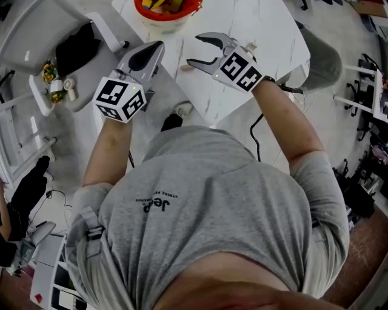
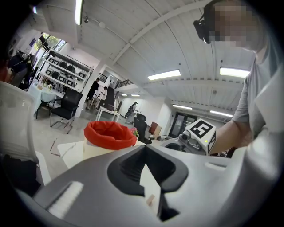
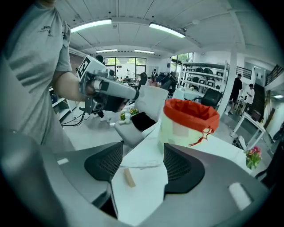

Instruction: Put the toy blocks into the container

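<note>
A white container with a red liner stands at the far side of the white table, with colored blocks inside; it also shows in the left gripper view and the right gripper view. One small tan wooden block lies on the table near its front edge. My right gripper hovers over that block, open, and the block lies on the table below its jaws, untouched. My left gripper is shut and empty, left of the block, its tips touching.
A grey chair with a black bag stands left of the table, beside a white shelf holding small toys. Another grey chair is at the table's right corner. Cables run on the floor below.
</note>
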The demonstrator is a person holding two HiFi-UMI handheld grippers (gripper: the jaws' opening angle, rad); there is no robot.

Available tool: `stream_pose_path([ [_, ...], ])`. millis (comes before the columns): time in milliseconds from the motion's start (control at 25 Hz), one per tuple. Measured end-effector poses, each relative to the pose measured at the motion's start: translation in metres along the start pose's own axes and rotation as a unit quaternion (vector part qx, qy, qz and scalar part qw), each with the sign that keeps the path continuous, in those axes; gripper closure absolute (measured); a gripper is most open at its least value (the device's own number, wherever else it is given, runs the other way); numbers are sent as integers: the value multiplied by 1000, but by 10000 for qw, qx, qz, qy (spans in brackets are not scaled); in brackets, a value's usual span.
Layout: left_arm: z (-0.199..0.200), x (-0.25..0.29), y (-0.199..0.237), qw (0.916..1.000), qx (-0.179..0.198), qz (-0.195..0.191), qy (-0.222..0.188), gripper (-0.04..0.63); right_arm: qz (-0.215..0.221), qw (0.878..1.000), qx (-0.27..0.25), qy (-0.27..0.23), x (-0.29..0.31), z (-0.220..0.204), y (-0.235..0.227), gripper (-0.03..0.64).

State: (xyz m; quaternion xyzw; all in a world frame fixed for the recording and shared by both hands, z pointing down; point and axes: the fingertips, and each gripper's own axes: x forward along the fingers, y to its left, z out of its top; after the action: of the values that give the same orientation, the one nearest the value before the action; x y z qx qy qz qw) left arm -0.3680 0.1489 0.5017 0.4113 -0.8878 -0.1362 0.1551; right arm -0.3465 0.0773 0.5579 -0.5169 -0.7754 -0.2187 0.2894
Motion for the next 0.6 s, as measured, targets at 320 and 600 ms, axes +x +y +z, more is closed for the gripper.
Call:
stream_pose_path([
  [320, -37, -6, 2, 9996, -159, 50, 248, 547, 405, 9950, -307, 860, 44, -69, 32, 347],
  [600, -54, -4, 2, 9992, -213, 84, 337, 548, 626, 9861, -866, 1276, 79, -109, 43, 348],
])
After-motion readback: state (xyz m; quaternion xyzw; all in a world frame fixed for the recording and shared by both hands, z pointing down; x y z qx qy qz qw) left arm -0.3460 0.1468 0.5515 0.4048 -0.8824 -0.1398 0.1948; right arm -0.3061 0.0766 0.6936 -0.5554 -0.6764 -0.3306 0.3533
